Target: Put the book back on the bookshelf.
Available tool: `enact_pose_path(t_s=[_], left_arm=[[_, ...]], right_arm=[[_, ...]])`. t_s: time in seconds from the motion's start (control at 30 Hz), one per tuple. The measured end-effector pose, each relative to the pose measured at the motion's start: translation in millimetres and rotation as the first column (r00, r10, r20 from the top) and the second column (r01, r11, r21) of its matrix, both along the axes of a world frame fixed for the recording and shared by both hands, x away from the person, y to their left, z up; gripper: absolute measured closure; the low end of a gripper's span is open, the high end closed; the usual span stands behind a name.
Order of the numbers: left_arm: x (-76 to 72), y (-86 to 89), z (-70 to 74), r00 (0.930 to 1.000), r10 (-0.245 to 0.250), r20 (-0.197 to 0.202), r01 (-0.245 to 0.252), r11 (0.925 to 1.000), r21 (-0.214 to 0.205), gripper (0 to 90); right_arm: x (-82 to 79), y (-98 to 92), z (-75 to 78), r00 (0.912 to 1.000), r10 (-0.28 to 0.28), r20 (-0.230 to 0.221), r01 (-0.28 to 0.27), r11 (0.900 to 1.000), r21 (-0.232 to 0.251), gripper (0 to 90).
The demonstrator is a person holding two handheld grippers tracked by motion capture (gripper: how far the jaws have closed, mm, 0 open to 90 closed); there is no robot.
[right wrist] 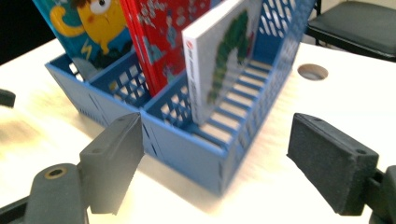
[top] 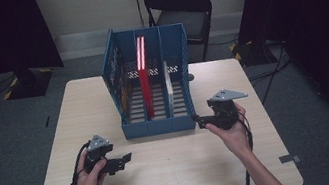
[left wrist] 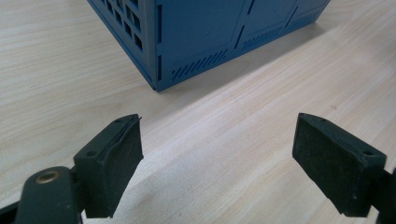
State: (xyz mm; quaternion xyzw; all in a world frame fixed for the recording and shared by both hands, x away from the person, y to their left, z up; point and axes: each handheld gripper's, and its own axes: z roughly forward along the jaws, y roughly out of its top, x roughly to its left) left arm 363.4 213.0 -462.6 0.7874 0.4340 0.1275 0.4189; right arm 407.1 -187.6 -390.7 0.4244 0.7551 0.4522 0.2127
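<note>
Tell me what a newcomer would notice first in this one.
A blue file rack stands at the middle of the table, with a red book upright in its middle slot and a white caterpillar book in the slot beside it. The left gripper and right gripper flank its near end, both open and holding nothing.

A file rack (top: 157, 124) stands mid-bench (top: 176, 171), a chair (top: 184, 13) behind it. Three books stand in its compartments: one (right wrist: 79, 23) in the left, one (top: 144, 75) in the middle, one (top: 168, 79) in the right. The left hand-held gripper (top: 125, 158) lies before the rack's left corner, the right hand-held gripper (top: 197, 120) just beside its right front corner.
</note>
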Motion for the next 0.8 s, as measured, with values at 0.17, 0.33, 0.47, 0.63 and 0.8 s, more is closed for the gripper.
enact_pose_path(t_s=[0.17, 0.33, 0.47, 0.63, 0.8], left_arm=[[0.1, -0.1, -0.5, 1.0000, 0.007, 0.001, -0.007, 1.0000, 0.001, 15.8], [0.3, -0.6, -0.9, 1.0000, 0.004, -0.002, -0.004, 1.0000, 0.004, 15.8], [-0.1, -0.4, -0.7, 1.0000, 0.008, 0.001, -0.008, 1.0000, 0.003, 15.8], [0.5, 1.7, -0.8, 0.9999, 0.015, 0.000, -0.015, 0.9999, 0.006, 15.9], [2.6, 3.1, -1.6, 0.9998, 0.017, -0.005, -0.017, 0.9998, 0.009, 15.9]], right_arm=[[-17.2, -25.3, -0.8, 0.9991, -0.042, 0.002, 0.042, 0.9991, 0.011, 17.3], [-32.4, -49.9, -8.1, 0.9961, -0.087, -0.013, 0.087, 0.9961, 0.011, 17.0], [-43.8, -67.1, -13.8, 0.9936, -0.107, -0.037, 0.106, 0.9943, -0.010, 17.0], [-58.5, -90.0, -20.1, 0.9864, -0.158, -0.047, 0.158, 0.9875, -0.010, 17.1], [-67.5, -109.1, -41.3, 0.9746, -0.211, -0.074, 0.211, 0.9774, -0.009, 18.6]])
